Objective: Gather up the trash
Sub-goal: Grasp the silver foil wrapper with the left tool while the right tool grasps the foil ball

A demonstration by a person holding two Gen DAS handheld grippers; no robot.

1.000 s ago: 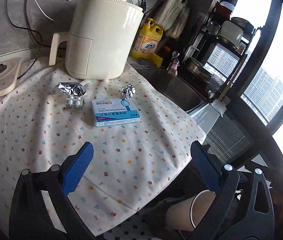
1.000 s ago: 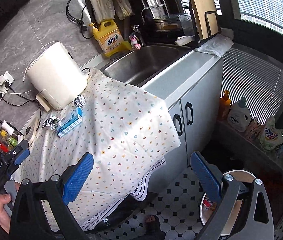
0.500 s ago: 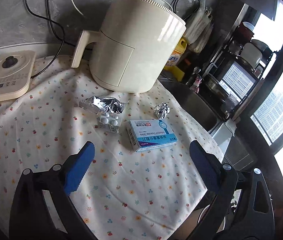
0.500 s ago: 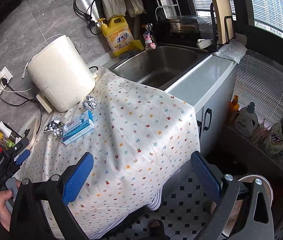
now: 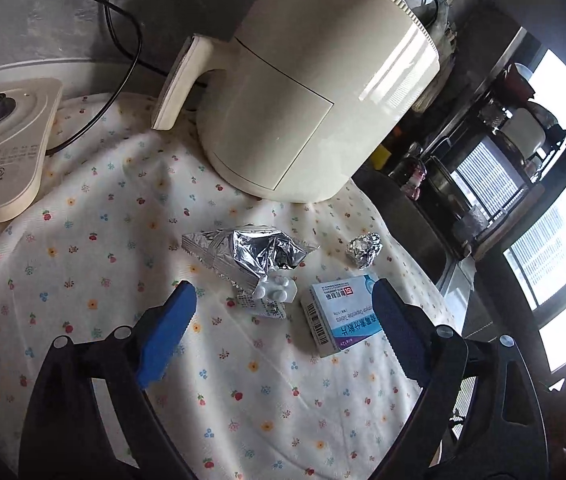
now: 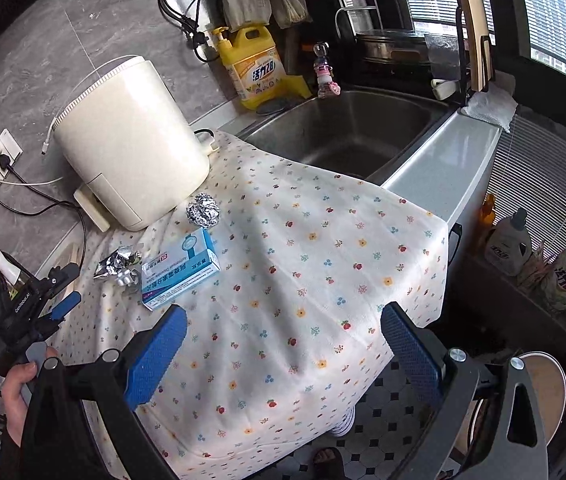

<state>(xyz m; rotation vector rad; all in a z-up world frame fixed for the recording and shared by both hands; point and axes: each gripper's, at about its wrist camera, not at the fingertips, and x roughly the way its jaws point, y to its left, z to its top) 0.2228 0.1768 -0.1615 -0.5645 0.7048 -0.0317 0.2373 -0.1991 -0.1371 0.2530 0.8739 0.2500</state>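
Left wrist view showed the left gripper [image 5: 283, 330] with its blue pads spread wide and closing a little, nothing pressed between them. It hung over the flowered tablecloth [image 5: 83, 240], and the trash lay just ahead of the fingertips: a blue and white medicine box [image 5: 343, 320] close beside the right-hand pad, a white blister pack [image 5: 277, 290] between the two pads and a little beyond them, and a torn silver foil wrapper [image 5: 251, 252] touching the far side of the blister pack. A crumpled foil ball [image 5: 364, 249] sat apart, near the sink-side edge of the cloth. Behind all of it stood a cream air fryer [image 5: 315, 92], its handle pointing left, with a cream appliance base [image 5: 3, 148] at the left edge of the cloth and a black cord trailing along the wall.

From the right wrist camera, the right gripper [image 6: 283, 350] was also spread wide and empty, held above the front part of the cloth, well short of the trash. A hand [image 6: 19, 392] at the lower left held the other gripper. Beyond the cloth lay a steel sink [image 6: 347, 128] with a yellow detergent bottle [image 6: 255, 68] at its back corner. A round bin [image 6: 539, 396] stood on the tiled floor to the lower right.
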